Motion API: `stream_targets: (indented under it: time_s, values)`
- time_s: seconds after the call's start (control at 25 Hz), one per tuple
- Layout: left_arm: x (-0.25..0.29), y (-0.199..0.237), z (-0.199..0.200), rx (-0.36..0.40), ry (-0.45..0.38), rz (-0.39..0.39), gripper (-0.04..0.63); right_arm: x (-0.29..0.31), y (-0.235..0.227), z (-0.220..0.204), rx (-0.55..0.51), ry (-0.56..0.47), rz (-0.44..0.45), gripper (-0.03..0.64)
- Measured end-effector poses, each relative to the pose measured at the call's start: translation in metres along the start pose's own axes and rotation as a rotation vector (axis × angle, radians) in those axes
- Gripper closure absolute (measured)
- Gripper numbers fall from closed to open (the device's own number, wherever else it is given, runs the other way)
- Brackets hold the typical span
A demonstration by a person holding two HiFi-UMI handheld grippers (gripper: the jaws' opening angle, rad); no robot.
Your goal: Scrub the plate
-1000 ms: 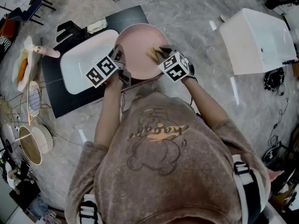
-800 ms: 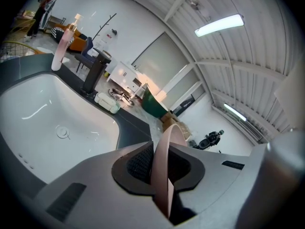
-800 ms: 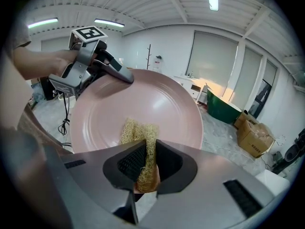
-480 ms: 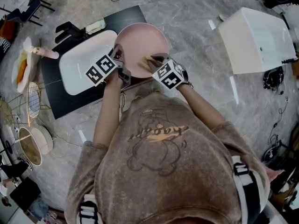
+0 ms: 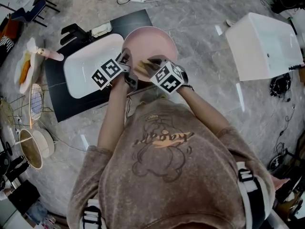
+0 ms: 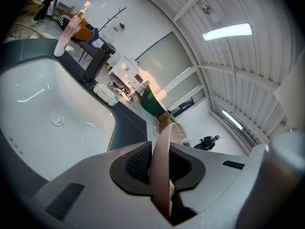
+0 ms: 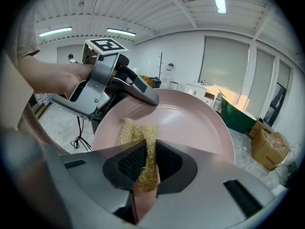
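A pink plate (image 5: 153,41) is held tilted above the sink's right edge. My left gripper (image 5: 126,60) pinches its left rim; in the left gripper view the rim (image 6: 163,156) stands edge-on between the pads, and the jaws are easing open slightly while still touching it. My right gripper (image 5: 148,67) is shut on a straw-coloured fibre scrubber (image 5: 142,69). In the right gripper view the scrubber (image 7: 139,136) lies against the plate's face (image 7: 195,123), just below the left gripper (image 7: 143,93).
A white sink basin (image 5: 89,65) sits in a black counter (image 5: 66,106), with a black faucet (image 5: 74,32) and a pink bottle (image 5: 48,54) behind it. A white box (image 5: 264,42) stands at the right. Cables lie on the marble floor.
The right gripper has slid the scrubber left and toward me across the plate, closer to the left gripper. The left gripper has kept its hold on the rim.
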State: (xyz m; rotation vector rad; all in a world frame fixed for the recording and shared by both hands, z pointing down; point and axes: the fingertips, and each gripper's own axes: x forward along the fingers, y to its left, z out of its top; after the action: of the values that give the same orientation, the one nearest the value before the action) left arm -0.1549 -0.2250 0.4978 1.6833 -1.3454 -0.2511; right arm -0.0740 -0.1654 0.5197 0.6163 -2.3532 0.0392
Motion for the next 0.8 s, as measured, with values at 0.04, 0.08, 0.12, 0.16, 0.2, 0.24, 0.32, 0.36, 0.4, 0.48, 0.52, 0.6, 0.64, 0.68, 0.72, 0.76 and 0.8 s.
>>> stream_targets:
  time_s: [0.04, 0.08, 0.12, 0.16, 0.2, 0.24, 0.32, 0.36, 0.4, 0.48, 0.52, 0.6, 0.64, 0.68, 0.72, 0.76, 0.8]
  values:
    - [0.0, -0.001, -0.001, -0.004, 0.004, -0.008, 0.54, 0.001, -0.001, 0.004, -0.006, -0.006, 0.001, 0.566]
    - [0.0, -0.002, -0.002, -0.011, 0.007, -0.016, 0.54, 0.002, -0.003, 0.009, -0.01, -0.012, 0.001, 0.566]
    - [0.0, -0.002, -0.003, -0.02, 0.009, -0.023, 0.54, 0.002, -0.006, 0.012, -0.015, -0.017, -0.002, 0.566]
    - [0.0, -0.003, -0.004, -0.031, 0.011, -0.03, 0.54, 0.002, -0.008, 0.016, -0.02, -0.021, -0.008, 0.566]
    - [0.0, -0.004, -0.005, -0.042, 0.013, -0.036, 0.54, 0.002, -0.012, 0.019, -0.025, -0.024, -0.016, 0.566]
    - [-0.001, -0.005, -0.007, -0.051, 0.013, -0.041, 0.54, 0.003, -0.015, 0.022, -0.028, -0.027, -0.025, 0.566]
    - [-0.002, -0.006, -0.008, -0.063, 0.016, -0.051, 0.54, 0.003, -0.022, 0.027, -0.03, -0.031, -0.047, 0.566]
    - [-0.002, -0.007, -0.009, -0.067, 0.018, -0.057, 0.54, 0.003, -0.027, 0.029, -0.029, -0.032, -0.059, 0.566]
    - [-0.002, -0.008, -0.01, -0.068, 0.02, -0.063, 0.54, 0.003, -0.031, 0.031, -0.028, -0.032, -0.068, 0.566]
    - [-0.002, -0.011, -0.01, -0.064, 0.021, -0.075, 0.54, 0.003, -0.039, 0.034, -0.03, -0.03, -0.078, 0.566]
    - [-0.002, -0.013, -0.009, -0.061, 0.022, -0.078, 0.54, 0.004, -0.043, 0.035, -0.035, -0.029, -0.081, 0.566]
    - [-0.001, -0.015, -0.009, -0.063, 0.026, -0.087, 0.54, 0.003, -0.051, 0.038, -0.042, -0.028, -0.09, 0.565]
    - [-0.001, -0.016, -0.009, -0.066, 0.027, -0.091, 0.54, 0.002, -0.054, 0.038, -0.043, -0.028, -0.098, 0.565]
    - [-0.001, -0.017, -0.009, -0.068, 0.029, -0.095, 0.54, 0.002, -0.058, 0.039, -0.042, -0.027, -0.106, 0.565]
    - [-0.001, -0.018, -0.009, -0.067, 0.03, -0.097, 0.54, 0.001, -0.061, 0.038, -0.042, -0.026, -0.113, 0.565]
    - [-0.001, -0.018, -0.01, -0.067, 0.032, -0.098, 0.54, 0.002, -0.064, 0.038, -0.042, -0.023, -0.12, 0.565]
    - [0.0, -0.019, -0.011, -0.067, 0.034, -0.098, 0.54, 0.002, -0.068, 0.038, -0.043, -0.02, -0.127, 0.565]
